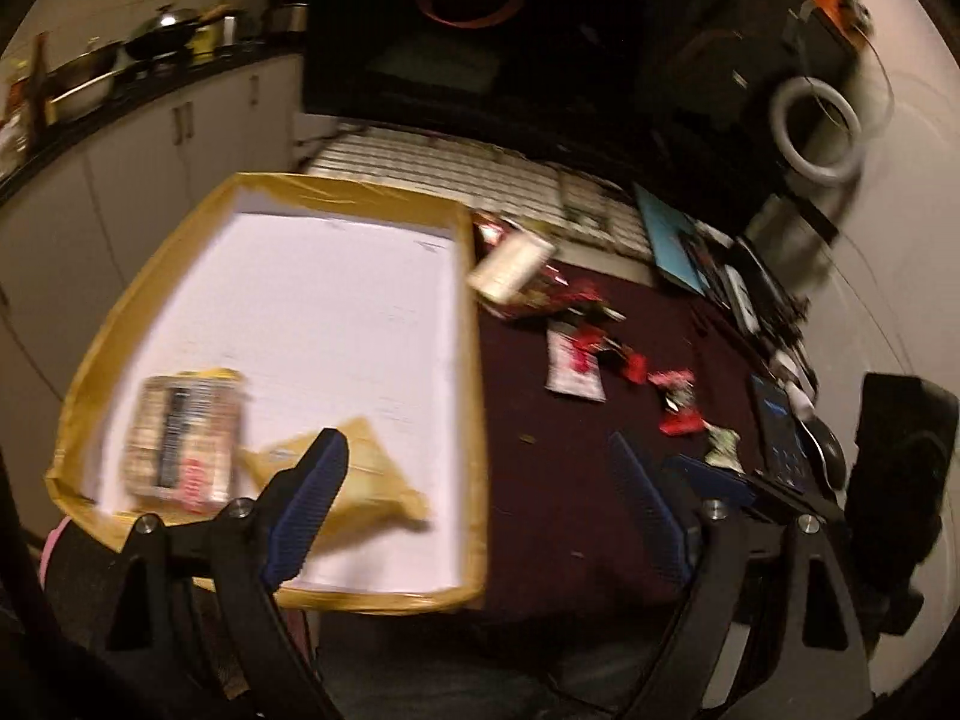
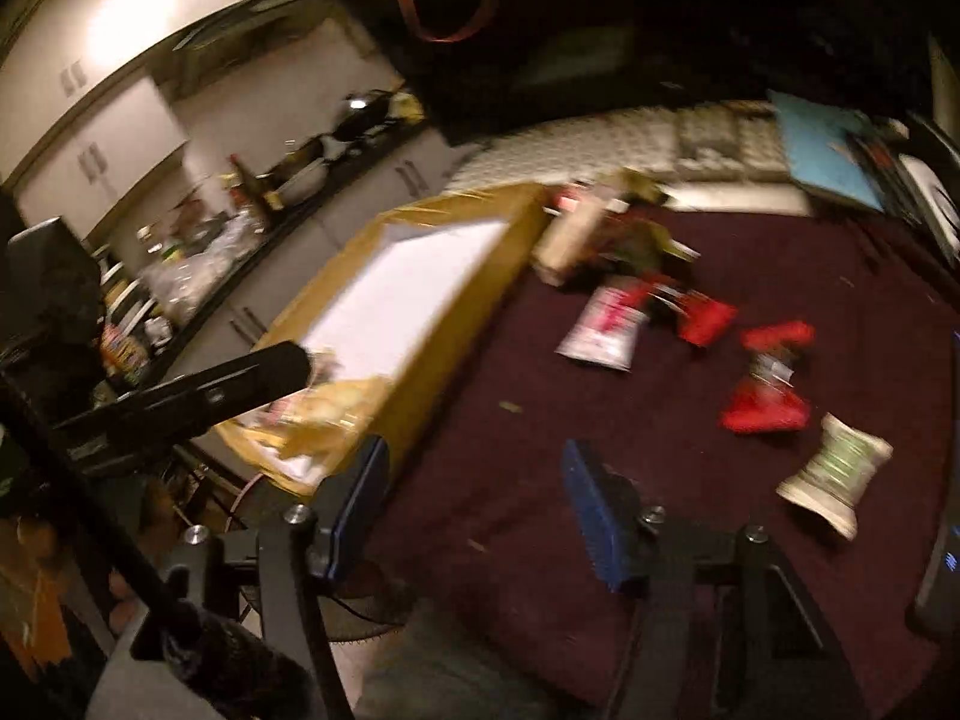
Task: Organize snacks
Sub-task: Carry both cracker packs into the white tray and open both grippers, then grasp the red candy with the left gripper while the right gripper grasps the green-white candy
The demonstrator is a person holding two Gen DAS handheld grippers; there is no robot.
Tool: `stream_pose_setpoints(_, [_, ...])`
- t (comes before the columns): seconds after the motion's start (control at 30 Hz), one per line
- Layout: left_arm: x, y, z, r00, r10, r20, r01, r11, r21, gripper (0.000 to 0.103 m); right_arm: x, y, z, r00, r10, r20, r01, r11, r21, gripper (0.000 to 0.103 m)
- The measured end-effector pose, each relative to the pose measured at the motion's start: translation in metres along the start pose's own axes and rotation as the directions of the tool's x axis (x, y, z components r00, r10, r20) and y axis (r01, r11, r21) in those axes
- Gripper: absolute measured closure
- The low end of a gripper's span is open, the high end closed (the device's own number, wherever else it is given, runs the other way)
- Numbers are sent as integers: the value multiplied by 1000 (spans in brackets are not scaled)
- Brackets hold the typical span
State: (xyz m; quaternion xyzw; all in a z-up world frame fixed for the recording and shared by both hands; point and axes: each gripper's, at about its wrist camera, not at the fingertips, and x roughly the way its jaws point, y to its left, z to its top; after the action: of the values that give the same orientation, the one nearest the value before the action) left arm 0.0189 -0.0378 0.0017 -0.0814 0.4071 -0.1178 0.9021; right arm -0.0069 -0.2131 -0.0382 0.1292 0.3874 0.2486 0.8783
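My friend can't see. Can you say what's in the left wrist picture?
An open, empty hand-held gripper hovers over a yellow-edged tray holding two snack packets. More red and white snacks lie scattered on the dark red tablecloth beside it.

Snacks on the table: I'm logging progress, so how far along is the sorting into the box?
Done: two packets lie in the yellow-rimmed box, a striped packet and a yellow packet. In hand: nothing; the left gripper and right gripper are both open and empty. Left: most of it, including the red wrappers, the white-and-red packet and the green-and-white packet on the dark red cloth.
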Motion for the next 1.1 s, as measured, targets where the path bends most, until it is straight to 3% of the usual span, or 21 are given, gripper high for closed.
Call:
stream_pose_setpoints(0.13, [9, -26, -6, 999, -15, -32, 17, 998, 56, 15, -19, -24, -8, 995, -100, 6, 99, 993, 63, 55])
stream_pose_setpoints(0.27, [12, -40, -10, 998, -29, -50, 33, 996, 84, 15, -37, -51, -8, 982, -187, 28, 181, 972, 153, 57])
stream_pose_setpoints(0.37, [16, -47, -12, 997, -31, -66, 37, 995, 95, 15, -46, -69, -5, 958, -284, 32, 272, 942, 198, 58])
stream_pose_setpoints(0.63, [20, -54, -12, 995, -37, -89, 47, 993, 105, 15, -28, -98, -4, 944, -327, -46, 326, 904, 276, 62])
stream_pose_setpoints(0.7, [23, -57, -10, 995, -38, -95, 49, 993, 108, 15, -25, -97, -2, 938, -344, -32, 340, 901, 271, 62])
stream_pose_setpoints(0.83, [36, -70, -4, 992, -25, -124, 42, 990, 137, 15, -16, -92, 1, 905, -424, -32, 421, 882, 212, 80])
stream_pose_setpoints(1.0, [73, -90, 6, 977, -77, -199, 107, 984, 141, 17, -24, -95, -3, 925, -380, -15, 372, 898, 233, 83])
stream_pose_setpoints(1.1, [104, -104, 16, 953, -147, -266, 176, 980, 90, 28, -32, -94, -8, 936, -351, -2, 342, 911, 231, 83])
